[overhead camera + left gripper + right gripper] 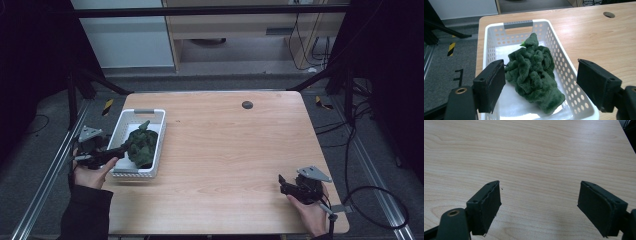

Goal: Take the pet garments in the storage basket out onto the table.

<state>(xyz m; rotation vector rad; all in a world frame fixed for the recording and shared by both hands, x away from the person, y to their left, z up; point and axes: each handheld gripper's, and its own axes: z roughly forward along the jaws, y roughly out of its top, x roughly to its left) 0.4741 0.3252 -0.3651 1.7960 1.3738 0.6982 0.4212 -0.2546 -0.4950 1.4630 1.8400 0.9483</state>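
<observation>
Left gripper (541,82) hovers level, jaws spread, over the crumpled, fuzzy green towel (534,72) in the perforated white plastic basket (489,50); right gripper (539,207) also spread.

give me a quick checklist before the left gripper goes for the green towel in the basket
1. Left gripper open wide enough for the towel: ok, its jaws stand apart on either side of it.
2. Green towel inside the white basket: ok, it lies bunched in the middle.
3. Jaws touching the towel: not ok, in the left gripper view the pads look short of it.
4. Left jaw clear of the basket wall: cannot tell, it sits close to the side wall.
5. Right gripper out of the way: ok, it is open over bare table near the front right corner.
</observation>
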